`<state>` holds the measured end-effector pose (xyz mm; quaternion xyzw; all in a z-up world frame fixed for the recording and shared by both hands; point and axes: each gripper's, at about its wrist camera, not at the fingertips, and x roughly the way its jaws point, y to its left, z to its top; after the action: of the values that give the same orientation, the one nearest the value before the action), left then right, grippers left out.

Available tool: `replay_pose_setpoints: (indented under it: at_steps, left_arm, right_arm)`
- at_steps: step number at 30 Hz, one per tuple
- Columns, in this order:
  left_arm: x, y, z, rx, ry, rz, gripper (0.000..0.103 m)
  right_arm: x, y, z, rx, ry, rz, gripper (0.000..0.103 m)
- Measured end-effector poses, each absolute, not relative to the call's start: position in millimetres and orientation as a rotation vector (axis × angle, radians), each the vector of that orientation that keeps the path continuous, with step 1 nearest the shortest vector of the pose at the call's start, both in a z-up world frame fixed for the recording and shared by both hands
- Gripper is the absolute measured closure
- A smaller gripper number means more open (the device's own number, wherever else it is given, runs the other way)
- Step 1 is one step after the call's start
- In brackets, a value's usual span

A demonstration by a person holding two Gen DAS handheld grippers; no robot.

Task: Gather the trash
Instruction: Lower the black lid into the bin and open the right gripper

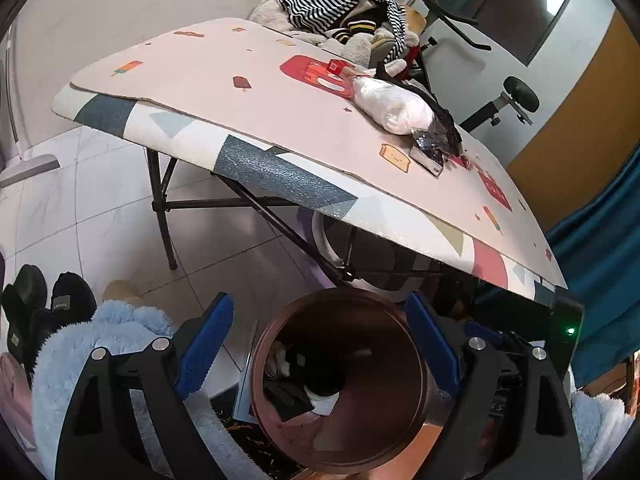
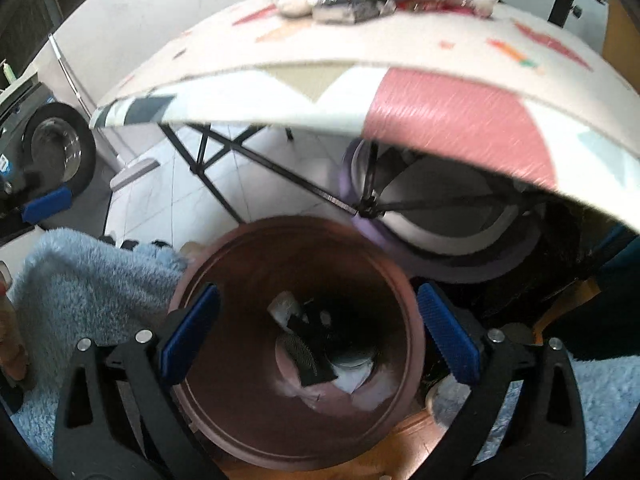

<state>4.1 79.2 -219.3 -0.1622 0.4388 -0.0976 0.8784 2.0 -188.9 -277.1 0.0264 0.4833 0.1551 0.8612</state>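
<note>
A heap of clothes crowds the bench's far corner.
We see a striped garment (image 1: pixel 340 0) topping the pile, black boots (image 1: pixel 40 312) on the tiled floor (image 1: pixel 120 208), and a front-loading washing machine (image 2: pixel 52 148) against the wall.

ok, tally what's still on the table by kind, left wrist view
White plastic bag: 1
Foil wrappers: 2
Small red box: 1
Pile of clothes and plush: 1
Total: 5
The edge of the table holds none of these.
</note>
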Motion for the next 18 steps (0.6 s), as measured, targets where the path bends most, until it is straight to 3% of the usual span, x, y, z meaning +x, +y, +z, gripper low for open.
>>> replay_pose_setpoints:
  at_steps: [18]
  left_arm:
    - [2,79,-216,-0.326,0.888,-0.184,0.018]
  right_arm:
    - [0,-213,-239,0.104,0.824,0.281,0.006]
